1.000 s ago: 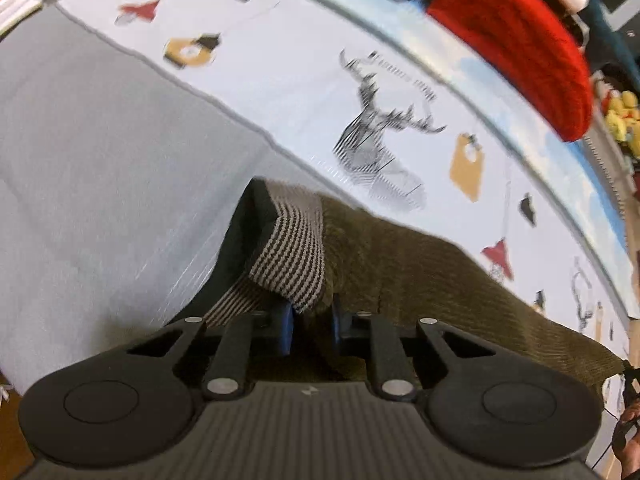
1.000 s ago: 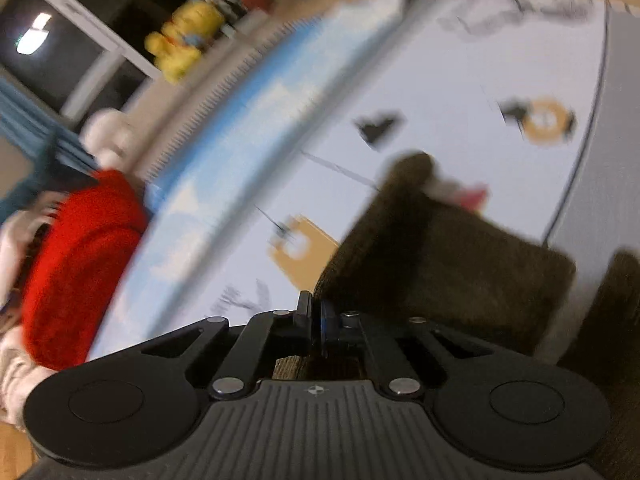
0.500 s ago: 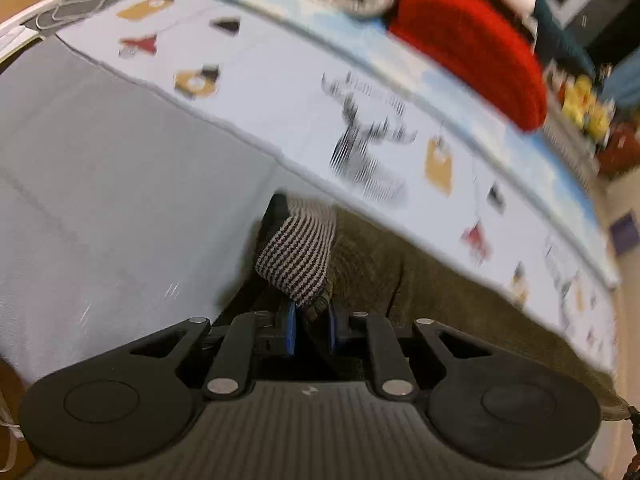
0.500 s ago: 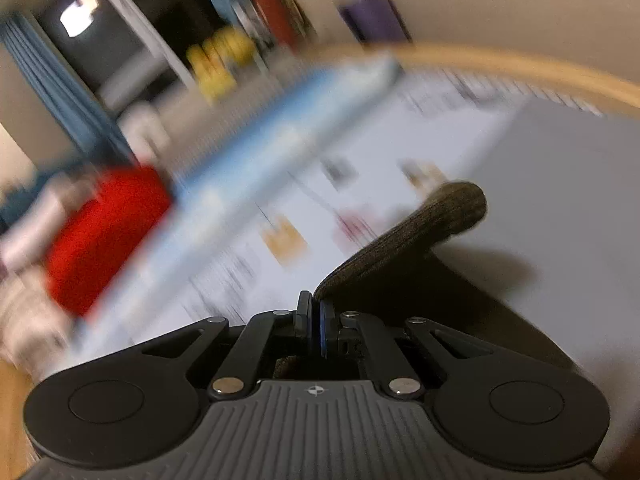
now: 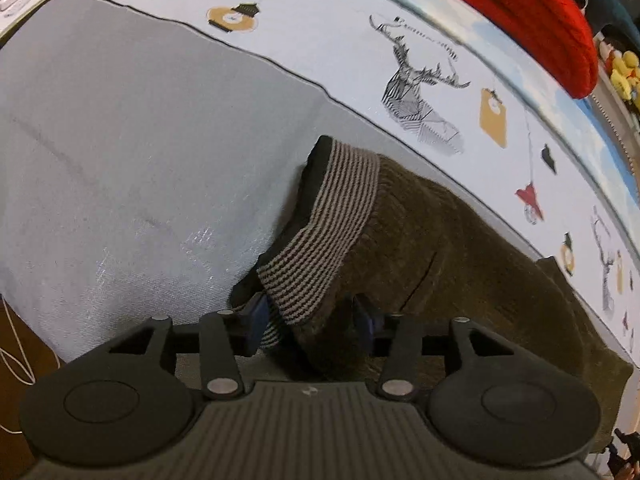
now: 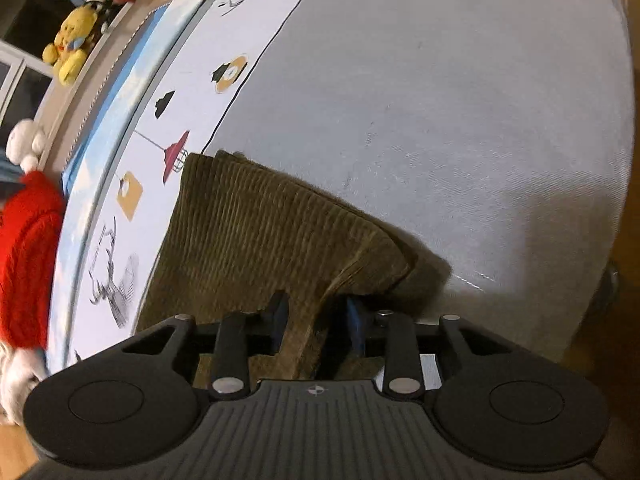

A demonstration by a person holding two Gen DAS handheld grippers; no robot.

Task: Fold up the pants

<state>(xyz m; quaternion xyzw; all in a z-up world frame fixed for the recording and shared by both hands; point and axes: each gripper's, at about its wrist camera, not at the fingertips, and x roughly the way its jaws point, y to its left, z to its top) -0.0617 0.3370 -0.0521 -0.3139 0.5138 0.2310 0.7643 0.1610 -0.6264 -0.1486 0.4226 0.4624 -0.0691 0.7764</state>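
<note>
Olive corduroy pants (image 5: 448,256) with a striped knit waistband (image 5: 328,236) lie folded on the grey sheet (image 5: 120,140). In the left wrist view my left gripper (image 5: 310,318) has its jaws apart, with the waistband corner lying between them. In the right wrist view the pants (image 6: 248,228) lie as a folded stack. My right gripper (image 6: 316,322) is open too, with a fold of corduroy between its blue pads.
A printed white cloth with deer and lantern motifs (image 5: 420,76) borders the grey sheet. A red knit garment (image 5: 532,12) lies beyond it, also in the right wrist view (image 6: 24,256). Yellow plush toys (image 6: 68,48) sit on a ledge. Wood shows at the sheet's right edge (image 6: 628,40).
Both grippers have opened; they were shut on the pants half a second ago. The right gripper swung down and the fabric it carried now lies flat on the stack.
</note>
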